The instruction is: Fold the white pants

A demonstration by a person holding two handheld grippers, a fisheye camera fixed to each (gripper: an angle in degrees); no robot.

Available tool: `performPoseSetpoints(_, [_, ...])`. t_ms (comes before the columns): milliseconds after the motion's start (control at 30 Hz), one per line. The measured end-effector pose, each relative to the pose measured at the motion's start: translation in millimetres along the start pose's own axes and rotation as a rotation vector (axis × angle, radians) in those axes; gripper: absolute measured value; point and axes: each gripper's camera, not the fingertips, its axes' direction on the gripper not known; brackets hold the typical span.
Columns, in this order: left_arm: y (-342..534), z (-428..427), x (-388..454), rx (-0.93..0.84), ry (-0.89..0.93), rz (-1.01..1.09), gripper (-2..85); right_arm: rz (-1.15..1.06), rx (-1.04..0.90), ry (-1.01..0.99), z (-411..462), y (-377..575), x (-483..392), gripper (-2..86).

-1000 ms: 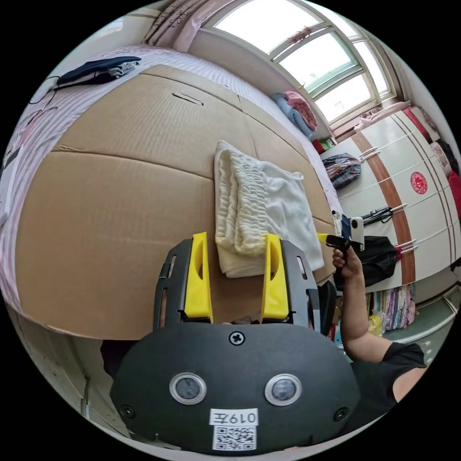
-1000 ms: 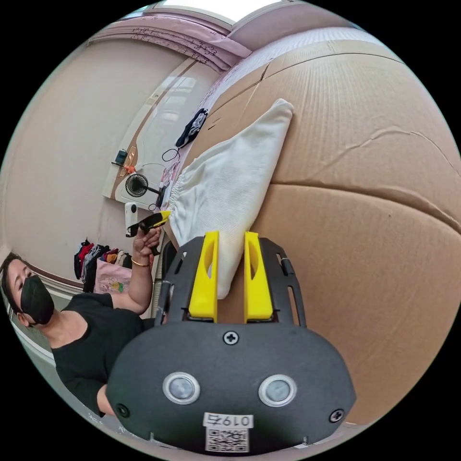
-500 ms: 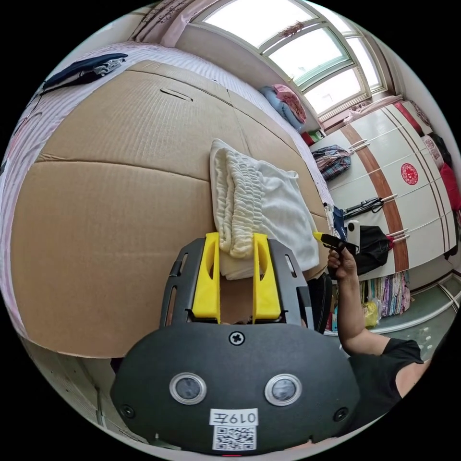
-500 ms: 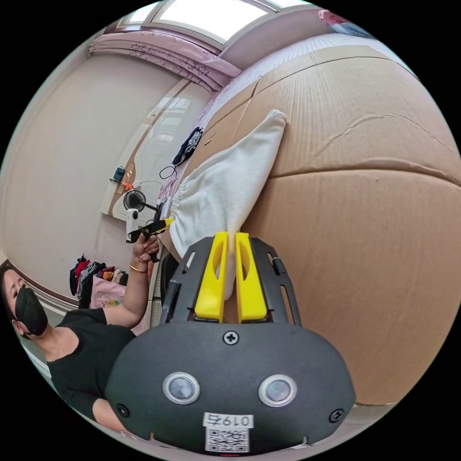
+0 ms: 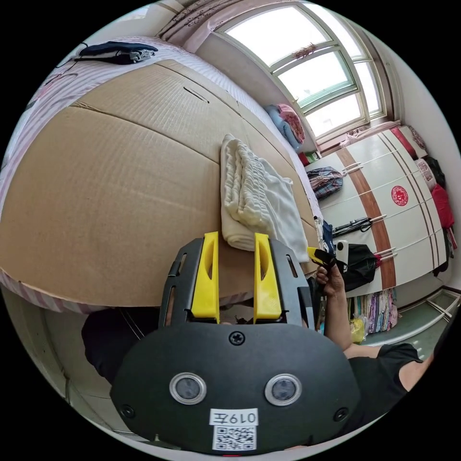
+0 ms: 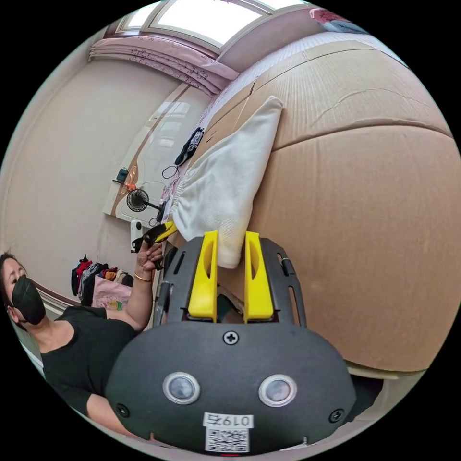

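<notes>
Left gripper view showed the left claw (image 5: 235, 240) with its yellow jaws apart and nothing between them, its tips just short of the near end of the white pants (image 5: 257, 201). The pants lay folded into a compact stack on the cardboard sheet (image 5: 120, 158) that covered the bed (image 5: 57, 86), the gathered elastic waistband on top and running lengthwise. A dark garment (image 5: 117, 49) lay on the striped bedding at the far end, well apart from the pants. Beside the cardboard's edge a person's hand (image 5: 329, 283) held the right claw (image 5: 314, 254), seen small and from the side, so I could not tell from there how its jaws stood. Beyond were a window (image 5: 312, 67) and a wardrobe (image 5: 398, 206).

Right gripper view showed the right claw (image 6: 230, 238) with jaws apart as well, a corner of the white pants (image 6: 225, 187) hanging between the tips without either jaw pressing on it. The folded pants lay on the cardboard sheet (image 6: 365, 216) near its edge. The person's other hand (image 6: 150, 250) held the left claw (image 6: 163, 230) just beside the waistband end. A small fan (image 6: 138, 200) stood by the wall
</notes>
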Motion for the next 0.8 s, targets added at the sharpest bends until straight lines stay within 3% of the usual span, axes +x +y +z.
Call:
performPoseSetpoints(400, [65,-22,48,-0.026,-0.037,0.02,1.8,0.001,-0.001,0.06,-10,-3,206,4.8])
performPoseSetpoints(800, [144,-38,135,-0.026,-0.105,0.138,1.1,-0.062,0.016,0.125,35,-6,422,6.0])
